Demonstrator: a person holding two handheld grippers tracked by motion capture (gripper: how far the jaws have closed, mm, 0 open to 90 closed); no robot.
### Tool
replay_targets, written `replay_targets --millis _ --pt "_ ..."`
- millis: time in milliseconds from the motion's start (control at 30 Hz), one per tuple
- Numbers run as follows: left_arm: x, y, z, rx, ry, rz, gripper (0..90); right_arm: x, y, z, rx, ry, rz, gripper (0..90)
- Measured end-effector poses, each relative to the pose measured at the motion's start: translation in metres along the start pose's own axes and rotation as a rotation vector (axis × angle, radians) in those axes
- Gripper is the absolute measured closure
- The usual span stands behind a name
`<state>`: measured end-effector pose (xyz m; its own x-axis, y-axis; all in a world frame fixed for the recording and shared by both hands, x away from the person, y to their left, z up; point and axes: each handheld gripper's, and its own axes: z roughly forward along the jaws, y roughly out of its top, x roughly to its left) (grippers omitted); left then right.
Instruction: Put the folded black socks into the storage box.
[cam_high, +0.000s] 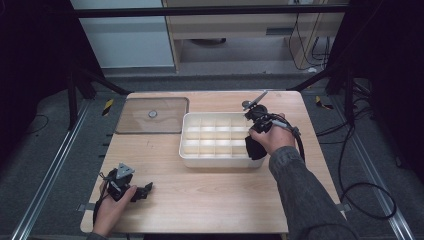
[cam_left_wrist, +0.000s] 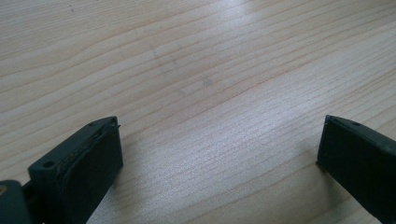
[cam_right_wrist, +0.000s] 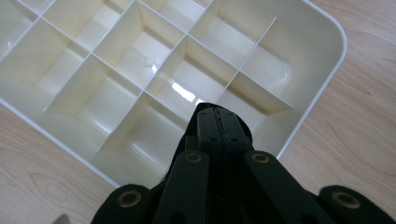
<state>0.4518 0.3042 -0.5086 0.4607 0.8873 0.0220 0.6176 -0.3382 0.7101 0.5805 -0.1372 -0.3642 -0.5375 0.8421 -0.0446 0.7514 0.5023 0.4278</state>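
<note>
Right tongs (cam_right_wrist: 215, 114) hung shut and empty over divided organizer tray (cam_high: 186, 150); left tongs (cam_left_wrist: 219, 154) rested wide open on table (cam_high: 210, 195); tray lid (cam_high: 152, 115) already off, compartments unfilled.

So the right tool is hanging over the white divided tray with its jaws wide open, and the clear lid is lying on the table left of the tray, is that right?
Not quite: the right tool has its jaws pressed shut with nothing between them, as the right gripper view shows. The rest holds: it hangs over the white divided tray, and the clear lid lies on the table left of it.
</note>
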Motion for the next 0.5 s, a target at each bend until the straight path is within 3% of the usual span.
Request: replay_targets --millis 500 --pt "0.0002 0.0 -0.0002 0.002 0.0 0.003 0.0 -0.0106 -0.01 0.0062 -0.001 0.002 0.022 90.0"
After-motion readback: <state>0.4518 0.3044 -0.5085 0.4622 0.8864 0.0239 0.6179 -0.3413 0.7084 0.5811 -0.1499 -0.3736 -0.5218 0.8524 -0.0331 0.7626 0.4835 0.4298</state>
